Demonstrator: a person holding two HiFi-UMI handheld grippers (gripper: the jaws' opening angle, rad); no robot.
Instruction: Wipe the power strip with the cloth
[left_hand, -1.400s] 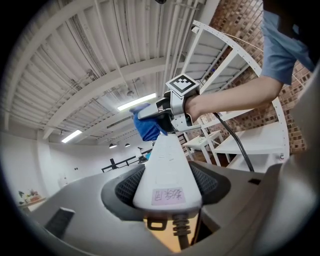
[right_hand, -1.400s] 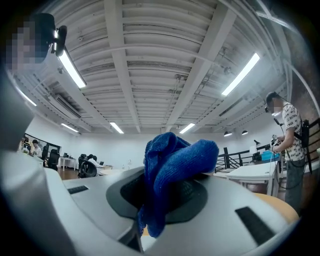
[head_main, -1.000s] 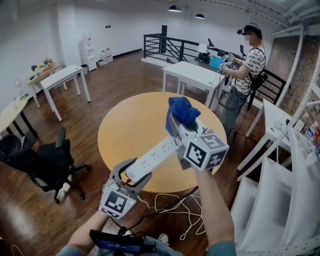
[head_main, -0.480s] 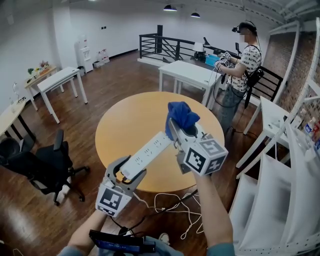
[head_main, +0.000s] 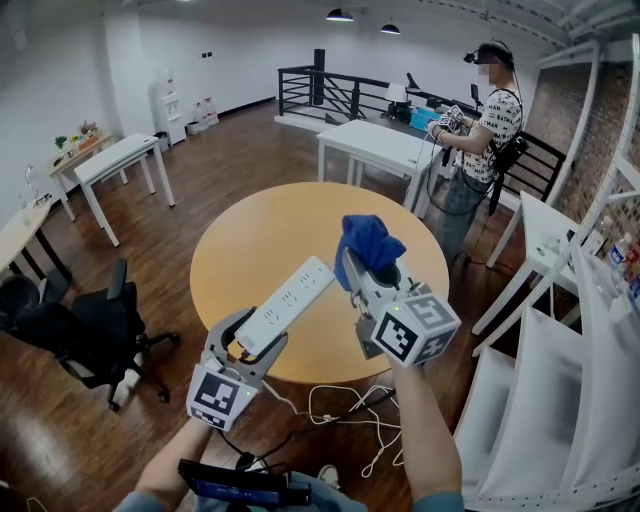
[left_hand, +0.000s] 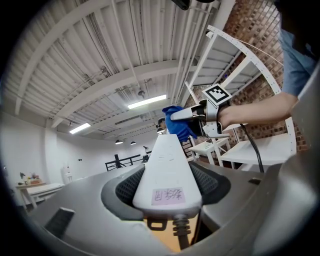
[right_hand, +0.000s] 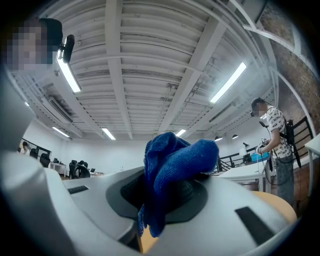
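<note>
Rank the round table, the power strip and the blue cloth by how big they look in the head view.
1. round table: largest by far.
2 and 3. power strip and blue cloth: about alike. The strip is longer and the cloth is bulkier, so they are not ranked.

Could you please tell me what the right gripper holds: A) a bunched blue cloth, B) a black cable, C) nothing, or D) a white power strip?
A: the right gripper pinches the bunched blue cloth between its jaws, while the long white plastic power strip sits in the left gripper.
</note>
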